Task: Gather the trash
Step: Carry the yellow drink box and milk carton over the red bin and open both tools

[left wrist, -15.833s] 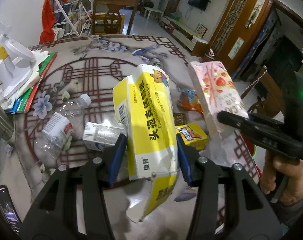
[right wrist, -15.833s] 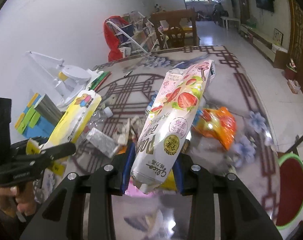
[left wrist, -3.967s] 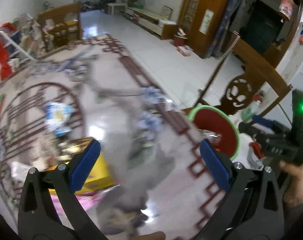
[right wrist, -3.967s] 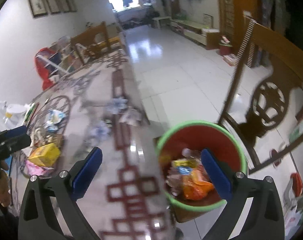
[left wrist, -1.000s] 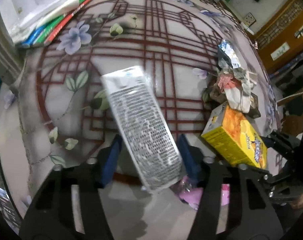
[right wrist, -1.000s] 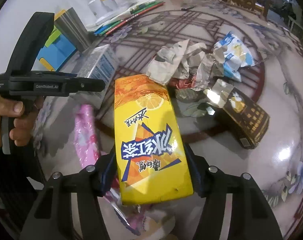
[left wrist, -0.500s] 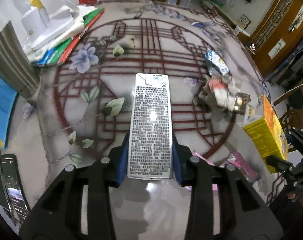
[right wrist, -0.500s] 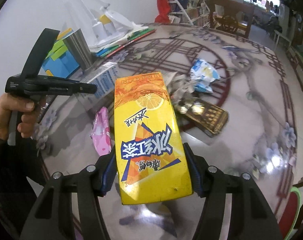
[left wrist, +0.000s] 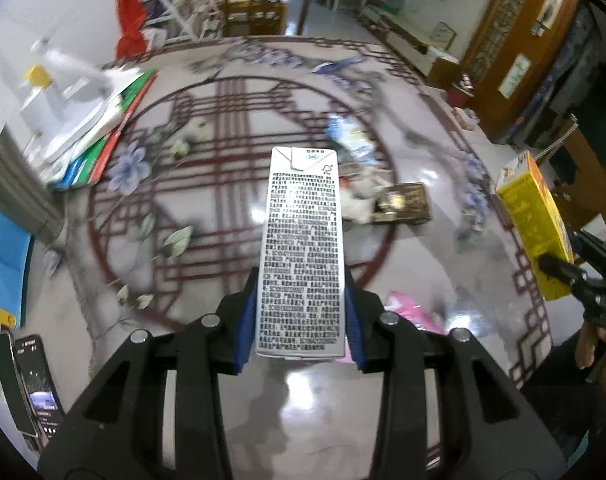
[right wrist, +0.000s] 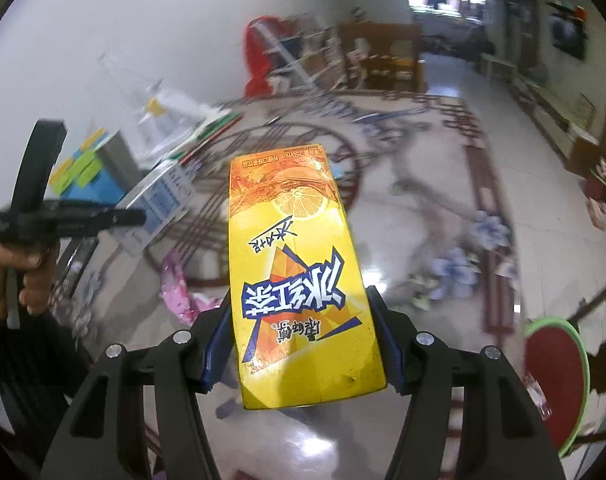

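Note:
My left gripper (left wrist: 299, 326) is shut on a silver drink carton (left wrist: 301, 248) held above the patterned table (left wrist: 207, 184). My right gripper (right wrist: 303, 344) is shut on a yellow iced-tea carton (right wrist: 299, 280), also lifted off the table. The yellow carton shows at the right of the left wrist view (left wrist: 533, 228); the silver carton shows at the left of the right wrist view (right wrist: 159, 200). A red bin with a green rim (right wrist: 555, 380) stands at the lower right, beyond the table edge. A pink wrapper (left wrist: 413, 312), a dark box (left wrist: 403, 202) and crumpled wrappers (left wrist: 353, 140) lie on the table.
Books and a white stand (left wrist: 75, 112) sit at the table's left side, with a grey cup (left wrist: 11, 192) and a phone (left wrist: 31, 384) near the front left. A wooden chair (left wrist: 583, 184) stands to the right, near the bin.
Both grippers have risen and tilted up with their cartons still held. The right view has swung toward the table's right edge, and the red bin has come into view.

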`<action>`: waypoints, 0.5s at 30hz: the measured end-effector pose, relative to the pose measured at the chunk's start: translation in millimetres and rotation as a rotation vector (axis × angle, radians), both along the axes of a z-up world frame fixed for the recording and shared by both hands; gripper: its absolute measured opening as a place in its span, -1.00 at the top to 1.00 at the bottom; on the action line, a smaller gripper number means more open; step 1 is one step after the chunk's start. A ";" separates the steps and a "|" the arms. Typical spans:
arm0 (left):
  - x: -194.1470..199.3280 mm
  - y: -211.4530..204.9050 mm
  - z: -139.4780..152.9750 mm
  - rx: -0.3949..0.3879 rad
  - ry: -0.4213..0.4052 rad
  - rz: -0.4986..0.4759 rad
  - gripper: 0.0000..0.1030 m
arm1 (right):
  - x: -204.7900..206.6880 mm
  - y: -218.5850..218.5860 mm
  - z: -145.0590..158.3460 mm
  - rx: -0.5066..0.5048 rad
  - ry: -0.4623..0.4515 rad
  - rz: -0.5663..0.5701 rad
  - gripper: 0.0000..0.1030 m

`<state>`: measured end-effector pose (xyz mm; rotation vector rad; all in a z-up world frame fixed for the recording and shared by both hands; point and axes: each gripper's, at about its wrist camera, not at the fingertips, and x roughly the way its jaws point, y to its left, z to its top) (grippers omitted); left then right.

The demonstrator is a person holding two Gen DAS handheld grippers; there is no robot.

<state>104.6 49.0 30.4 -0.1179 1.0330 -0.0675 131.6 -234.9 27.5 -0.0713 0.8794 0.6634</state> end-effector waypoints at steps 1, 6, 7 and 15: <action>1.3 -4.9 1.5 -0.003 -0.003 -0.010 0.30 | -0.4 -9.1 3.2 0.003 -0.009 -0.024 -0.13; 9.8 -44.0 7.2 -0.018 -0.013 -0.080 0.30 | 1.1 -48.3 10.0 0.011 -0.022 -0.113 -0.13; 11.6 -50.5 7.9 -0.021 -0.013 -0.092 0.30 | 1.7 -54.7 10.3 0.014 -0.022 -0.124 -0.13; 30.9 -120.4 6.1 -0.049 -0.006 -0.208 0.30 | 5.1 -115.1 7.6 0.027 -0.015 -0.249 -0.13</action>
